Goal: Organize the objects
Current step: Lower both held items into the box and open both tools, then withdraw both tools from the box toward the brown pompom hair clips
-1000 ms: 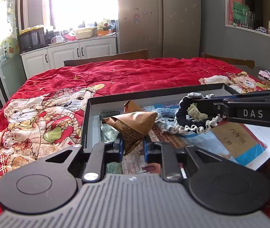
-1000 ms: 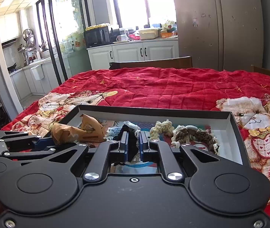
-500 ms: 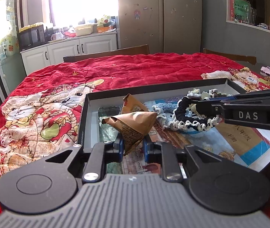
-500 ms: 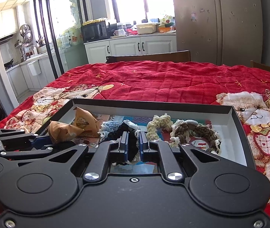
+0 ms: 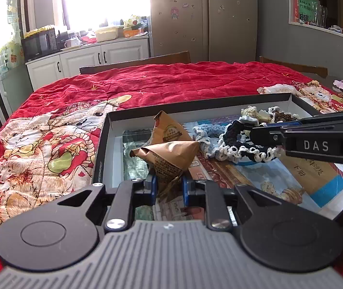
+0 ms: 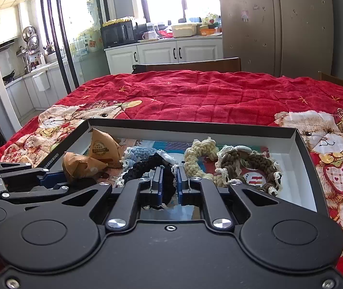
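The left hand-held gripper (image 5: 169, 189) is clamped on a brown paper packet (image 5: 169, 155), pyramid-shaped, held over the left end of a shallow black box (image 5: 219, 104); a second brown packet (image 5: 169, 128) of the same kind lies just behind it inside the box. The right hand-held gripper (image 6: 170, 184) is clamped on a dark crocheted ring with a white edge (image 5: 241, 144); seen from the left wrist, the ring hangs from the gripper's tips above the middle of the box, apart from the printed sheets (image 5: 292, 183) that line its bottom.

Around these, the box already holds a pale blue crocheted piece (image 6: 138, 154), a cream crocheted piece (image 6: 200, 154) and a brown crocheted ring (image 6: 251, 166); the crochet sits toward the middle and right, the packets toward the left. The box rests on a red quilt with bear pictures (image 6: 195, 96); whether a counter or a bed lies under the quilt cannot be told.

As a judgement, the sorting looks well advanced; like things are grouped in the box, and what remains is to set down the two held items, the packet beside its twin and the dark ring among the other crochet; a few small things at the far right edge of the quilt, too blurred to name, may still need gathering.
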A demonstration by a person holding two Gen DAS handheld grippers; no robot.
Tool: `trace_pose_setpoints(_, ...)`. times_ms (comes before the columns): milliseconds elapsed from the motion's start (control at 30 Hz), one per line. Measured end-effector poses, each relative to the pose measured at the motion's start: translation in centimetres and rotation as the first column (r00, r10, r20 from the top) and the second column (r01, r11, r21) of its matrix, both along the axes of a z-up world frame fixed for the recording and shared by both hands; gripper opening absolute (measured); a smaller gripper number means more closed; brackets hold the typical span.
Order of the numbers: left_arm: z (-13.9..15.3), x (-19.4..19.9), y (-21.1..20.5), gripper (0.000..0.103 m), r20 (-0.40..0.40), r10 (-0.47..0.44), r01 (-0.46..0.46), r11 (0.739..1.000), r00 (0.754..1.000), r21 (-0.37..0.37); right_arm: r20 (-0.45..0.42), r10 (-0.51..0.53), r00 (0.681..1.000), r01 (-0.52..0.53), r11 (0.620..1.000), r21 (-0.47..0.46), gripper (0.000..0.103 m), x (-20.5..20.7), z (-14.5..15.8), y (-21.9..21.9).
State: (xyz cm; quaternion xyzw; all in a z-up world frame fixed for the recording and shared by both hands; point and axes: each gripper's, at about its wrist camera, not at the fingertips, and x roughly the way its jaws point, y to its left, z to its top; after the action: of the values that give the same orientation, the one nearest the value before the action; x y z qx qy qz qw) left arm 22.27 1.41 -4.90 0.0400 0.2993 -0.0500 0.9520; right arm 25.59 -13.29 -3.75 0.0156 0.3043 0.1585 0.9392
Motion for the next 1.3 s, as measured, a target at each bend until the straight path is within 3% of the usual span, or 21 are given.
trace_pose_setpoints(133,0.0,0.0,-0.1,0.027,0.002,0.0,0.0,1.0,1.0,0.001,-0.006,-0.004,1.0,0.004,1.0,-0.015,0.012,0.0,0.0,0.2)
trace_pose_setpoints(433,0.3,-0.4,-0.3,0.054,0.02,-0.007,0.007,1.0,1.0,0.007,-0.001,-0.019,1.0,0.019,1.0,-0.023,0.017,-0.1,0.1,0.0)
trace_pose_setpoints(500,0.5,-0.6,-0.4,0.063,0.03,-0.01,0.01,1.0,0.999,0.005,0.003,-0.021,1.0,0.021,1.0,-0.015,0.018,-0.2,0.3,-0.2)
trace_pose_setpoints(633,0.6,-0.8,-0.6,0.066,0.035,-0.019,0.019,1.0,0.999,0.005,0.015,-0.022,1.0,0.023,1.0,-0.006,0.027,-0.5,0.8,-0.5)
trace_pose_setpoints(800,0.8,-1.2,-0.4,0.079,0.04,-0.016,0.016,1.0,0.999,-0.004,0.033,-0.021,0.999,0.021,1.0,0.003,0.033,-1.2,1.6,-0.9)
trace_pose_setpoints(967,1.6,-2.1,-0.2,0.087,0.06,-0.015,0.016,1.0,0.998,-0.016,0.064,-0.02,0.998,0.019,1.0,0.012,0.035,-2.7,3.3,-1.6)
trace_pose_setpoints(1300,2.8,-3.6,-0.6,0.089,0.089,-0.011,0.011,1.0,0.996,0.007,0.091,-0.033,0.995,0.032,0.999,0.017,0.037,-5.1,5.4,-3.0)
